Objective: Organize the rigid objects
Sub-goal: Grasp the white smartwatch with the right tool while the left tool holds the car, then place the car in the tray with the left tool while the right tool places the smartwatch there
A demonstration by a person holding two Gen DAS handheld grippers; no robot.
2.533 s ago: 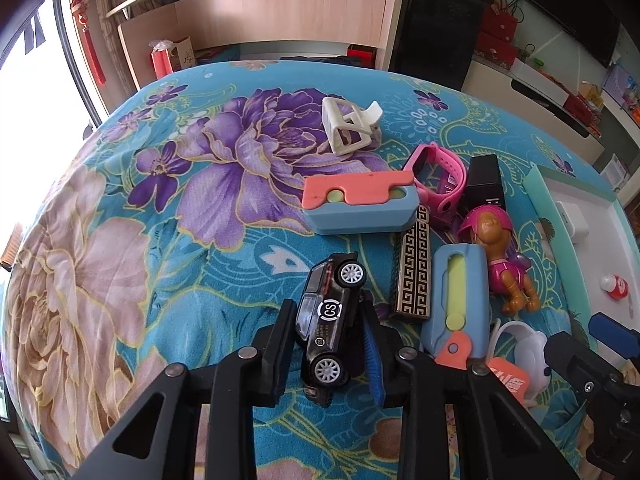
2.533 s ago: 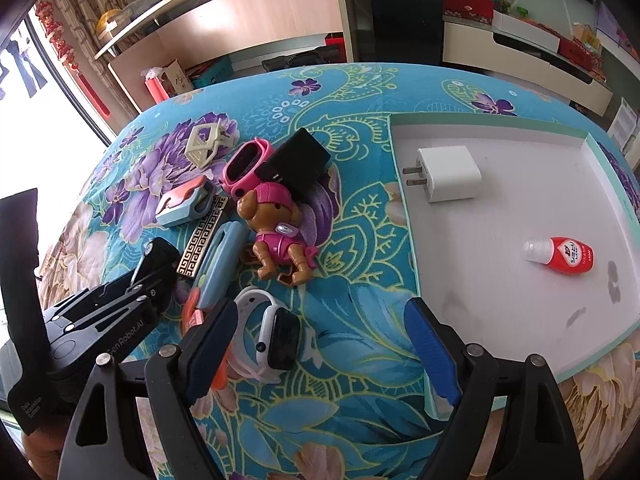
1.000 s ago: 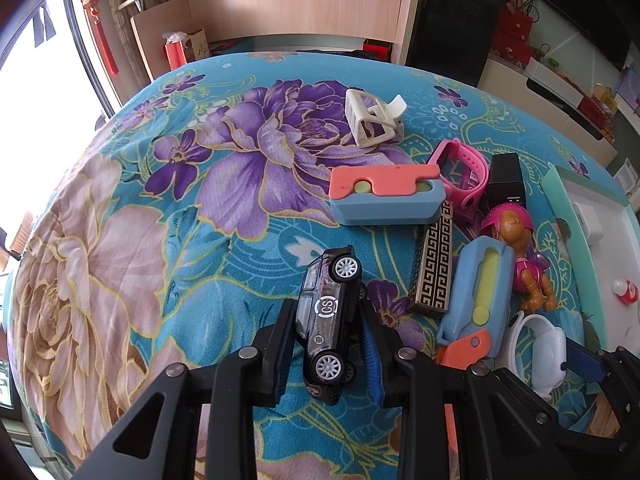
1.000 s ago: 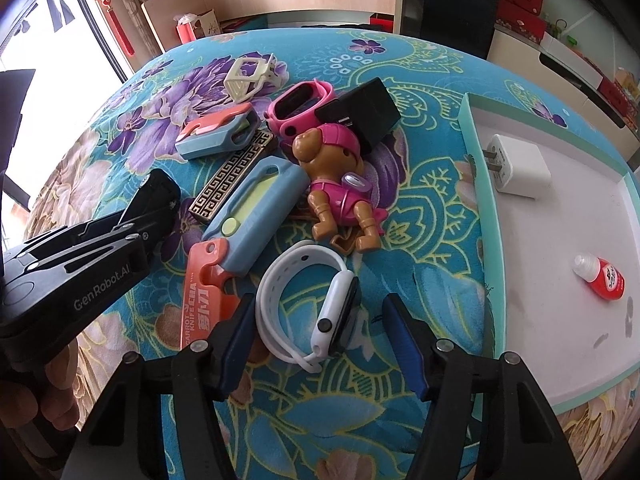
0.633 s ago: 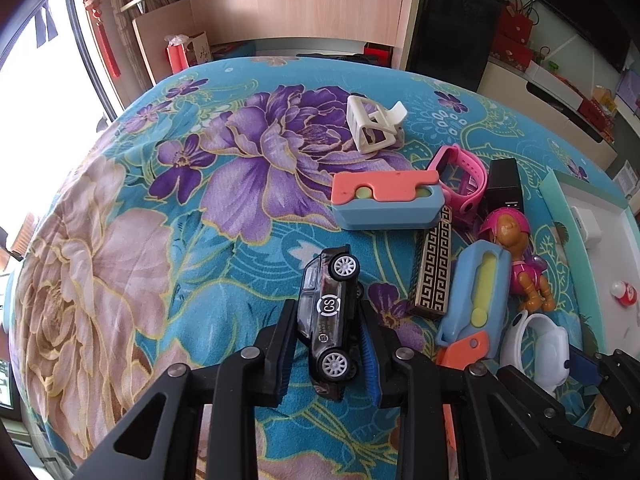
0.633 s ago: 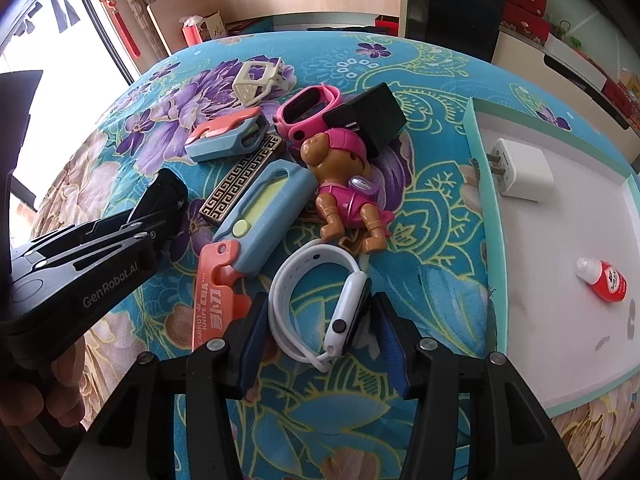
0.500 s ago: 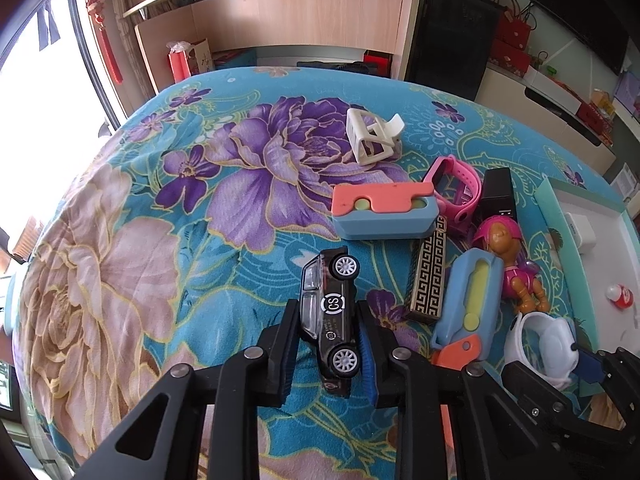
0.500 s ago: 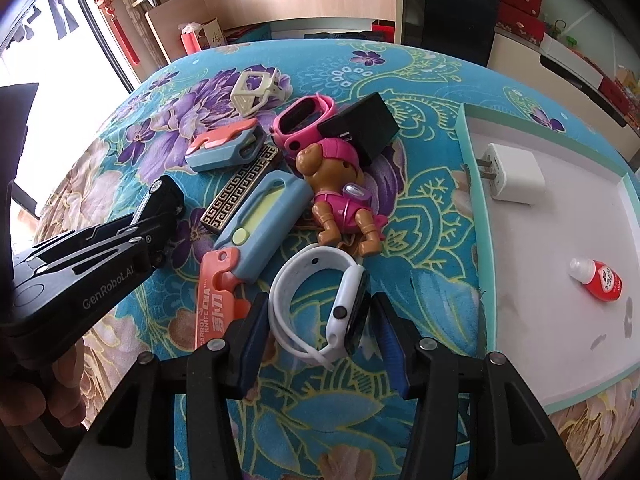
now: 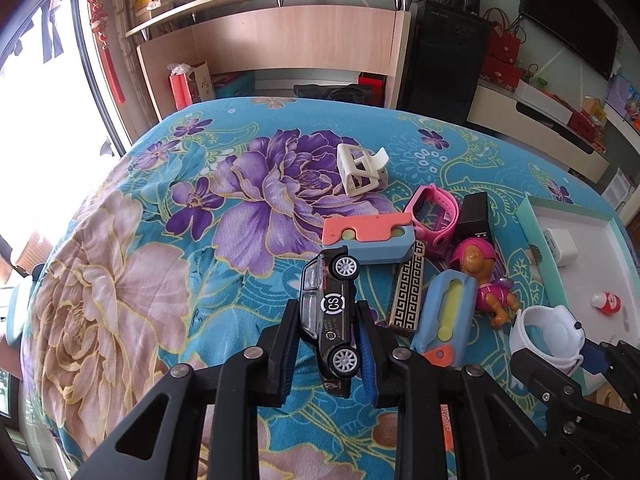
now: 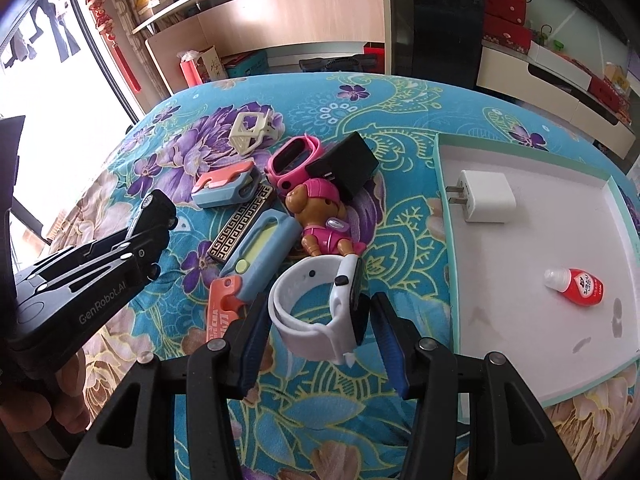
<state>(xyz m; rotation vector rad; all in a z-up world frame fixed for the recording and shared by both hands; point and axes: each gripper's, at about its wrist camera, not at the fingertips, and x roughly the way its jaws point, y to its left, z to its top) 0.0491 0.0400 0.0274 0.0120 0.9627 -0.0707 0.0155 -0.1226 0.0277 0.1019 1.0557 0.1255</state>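
My left gripper is shut on a black toy car, lifted off the floral blanket. My right gripper is shut on a white smartwatch, also raised above the blanket; the same watch shows at the right of the left wrist view. The left gripper appears at the left of the right wrist view. A white tray with a teal rim lies to the right, holding a white charger and a small red bottle.
On the blanket lie a pink watch, a black adapter, a toy pup, a patterned bar, two blue-and-orange cutters and a white clip. Shelves and cabinets stand behind.
Both grippers rose. The right gripper closed on the white smartwatch and lifted it off the blanket; the left lifted the black car higher.
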